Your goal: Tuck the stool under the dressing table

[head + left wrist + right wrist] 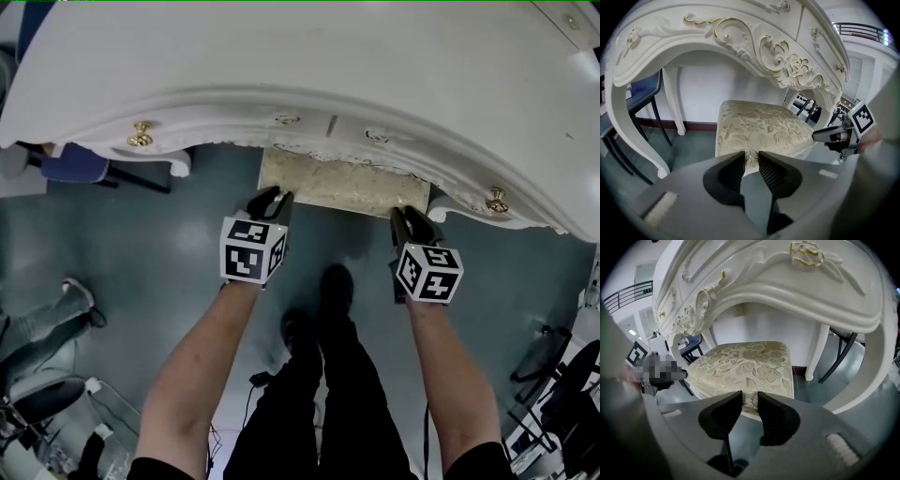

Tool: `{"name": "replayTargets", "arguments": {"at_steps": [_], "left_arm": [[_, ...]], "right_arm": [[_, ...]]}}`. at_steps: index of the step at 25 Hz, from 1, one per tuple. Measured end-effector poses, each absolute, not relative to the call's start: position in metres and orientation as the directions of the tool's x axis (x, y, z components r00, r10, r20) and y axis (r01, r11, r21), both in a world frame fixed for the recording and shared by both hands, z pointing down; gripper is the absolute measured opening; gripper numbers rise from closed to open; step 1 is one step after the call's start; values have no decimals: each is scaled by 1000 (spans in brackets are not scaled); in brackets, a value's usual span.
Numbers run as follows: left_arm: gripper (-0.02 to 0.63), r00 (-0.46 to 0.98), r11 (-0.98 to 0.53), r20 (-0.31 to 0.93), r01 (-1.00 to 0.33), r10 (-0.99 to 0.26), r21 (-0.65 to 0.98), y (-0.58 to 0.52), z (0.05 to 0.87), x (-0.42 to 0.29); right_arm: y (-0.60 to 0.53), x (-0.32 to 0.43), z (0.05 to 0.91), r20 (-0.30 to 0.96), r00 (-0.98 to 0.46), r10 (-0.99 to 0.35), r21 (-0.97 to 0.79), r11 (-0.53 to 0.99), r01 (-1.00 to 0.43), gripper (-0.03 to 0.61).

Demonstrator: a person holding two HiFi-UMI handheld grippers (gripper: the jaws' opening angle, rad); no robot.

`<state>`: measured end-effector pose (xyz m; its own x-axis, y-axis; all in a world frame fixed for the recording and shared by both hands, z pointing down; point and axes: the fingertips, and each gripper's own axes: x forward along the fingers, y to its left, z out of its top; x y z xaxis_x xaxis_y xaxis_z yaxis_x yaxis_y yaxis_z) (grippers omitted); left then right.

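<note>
Both your forearms reach straight forward, roughly parallel and bare, with the marker cubes on top.

Left claw is at the front-left corner of the stool, and right claw is at the front-right corner. The tips are right at the seat edge, but I can't confirm contact.

On both claws the jaws stand a narrow slot apart with nothing gripped. In each gripper view the seat's front edge shows just beyond the gap. The jaw pads are black, and the left ones are ribbed on the inner faces.

The stool sits at the centre of the head view, mostly under the dressing table. Only a front strip of the seat shows below the table's curved edge.

- **Seat:** square cushion in cream-gold floral brocade.
- **Table:** glossy white with a bowed front, carved scrolls with gold trim, brass knobs and curved legs.

A blue chair is at upper left, beyond the table's leg.
</note>
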<state>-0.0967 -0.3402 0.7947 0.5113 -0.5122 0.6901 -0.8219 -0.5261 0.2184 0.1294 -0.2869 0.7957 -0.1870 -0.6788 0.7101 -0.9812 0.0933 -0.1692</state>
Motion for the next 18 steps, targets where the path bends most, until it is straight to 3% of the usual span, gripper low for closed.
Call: {"name": "replayTargets", "arguments": {"at_steps": [13, 18], "left_arm": [[107, 503, -482, 652, -845, -568, 232, -377, 792, -83], [103, 500, -473, 646, -849, -577, 235, -377, 792, -83]], "right_arm": [[-323, 145, 789, 655, -156, -739, -167, 60, -984, 107], [-300, 141, 805, 694, -161, -702, -210, 16, -978, 81]]}}
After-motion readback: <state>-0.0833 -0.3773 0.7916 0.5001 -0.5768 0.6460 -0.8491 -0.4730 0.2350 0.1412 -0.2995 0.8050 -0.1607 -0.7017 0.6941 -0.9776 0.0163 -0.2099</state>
